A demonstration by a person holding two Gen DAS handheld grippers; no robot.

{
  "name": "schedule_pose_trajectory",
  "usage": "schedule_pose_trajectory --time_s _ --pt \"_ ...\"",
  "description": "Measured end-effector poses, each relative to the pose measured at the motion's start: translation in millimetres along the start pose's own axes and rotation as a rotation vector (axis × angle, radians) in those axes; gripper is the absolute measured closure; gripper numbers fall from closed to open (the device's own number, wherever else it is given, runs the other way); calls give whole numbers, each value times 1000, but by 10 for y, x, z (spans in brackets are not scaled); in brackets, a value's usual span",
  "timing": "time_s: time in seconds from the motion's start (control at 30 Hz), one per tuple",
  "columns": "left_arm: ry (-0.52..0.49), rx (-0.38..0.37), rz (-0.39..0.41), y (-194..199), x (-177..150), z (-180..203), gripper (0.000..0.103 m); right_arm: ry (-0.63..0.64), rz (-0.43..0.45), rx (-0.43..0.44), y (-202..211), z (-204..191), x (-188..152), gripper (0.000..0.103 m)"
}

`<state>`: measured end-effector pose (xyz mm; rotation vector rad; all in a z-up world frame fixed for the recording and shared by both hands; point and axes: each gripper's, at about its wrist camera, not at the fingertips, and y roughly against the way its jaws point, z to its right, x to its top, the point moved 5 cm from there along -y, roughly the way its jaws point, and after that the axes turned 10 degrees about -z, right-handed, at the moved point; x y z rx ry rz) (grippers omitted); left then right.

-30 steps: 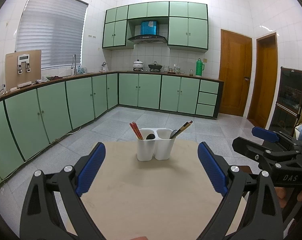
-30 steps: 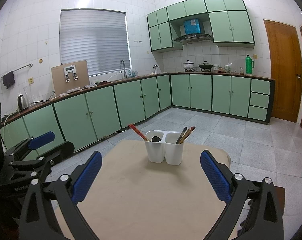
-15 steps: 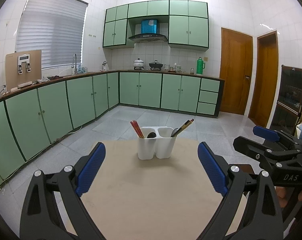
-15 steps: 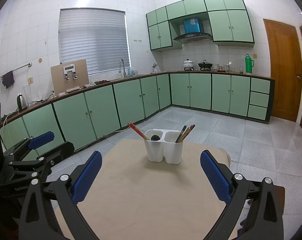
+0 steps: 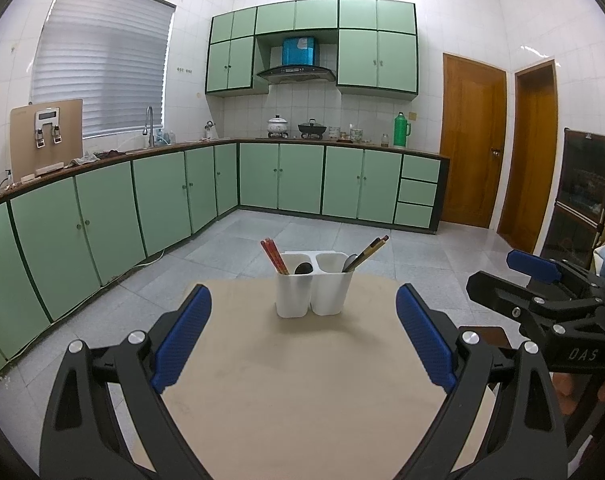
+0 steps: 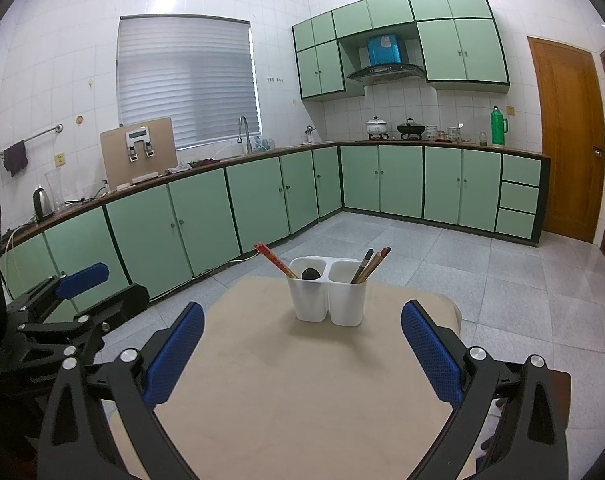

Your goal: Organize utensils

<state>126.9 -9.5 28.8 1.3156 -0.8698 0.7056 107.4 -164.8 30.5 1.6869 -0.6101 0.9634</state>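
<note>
A white two-compartment utensil holder (image 5: 313,285) (image 6: 327,295) stands near the far edge of a beige table (image 5: 302,392) (image 6: 302,392). Its left cup holds red chopsticks (image 5: 274,256) (image 6: 273,260) and a dark spoon (image 5: 303,267) (image 6: 311,273). In the right cup lean brown chopsticks (image 5: 368,252) (image 6: 372,264) and a grey spoon (image 5: 349,261). My left gripper (image 5: 302,336) hangs open over the near table, empty. So does my right gripper (image 6: 302,344), which also shows at the right of the left wrist view (image 5: 542,300).
Green floor cabinets (image 5: 162,200) line the left and back walls, with a sink, pots and a green flask (image 5: 399,130) on the counter. Two wooden doors (image 5: 472,144) stand at the right. A dark glass-front cabinet (image 5: 582,184) sits by the right edge. Grey tiled floor surrounds the table.
Both views have tilted up very slightly, so the holder sits a little lower and nearer in frame. Both grippers stay open and empty.
</note>
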Motion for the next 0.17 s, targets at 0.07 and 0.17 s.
schedule_pose_trajectory --time_s 0.07,0.17 --pt "2 0 0 8 12 7 12 1 0 -1 -8 0 -2 6" --pt "1 3 0 1 22 12 12 -2 -1 -1 -29 7 -11 6"
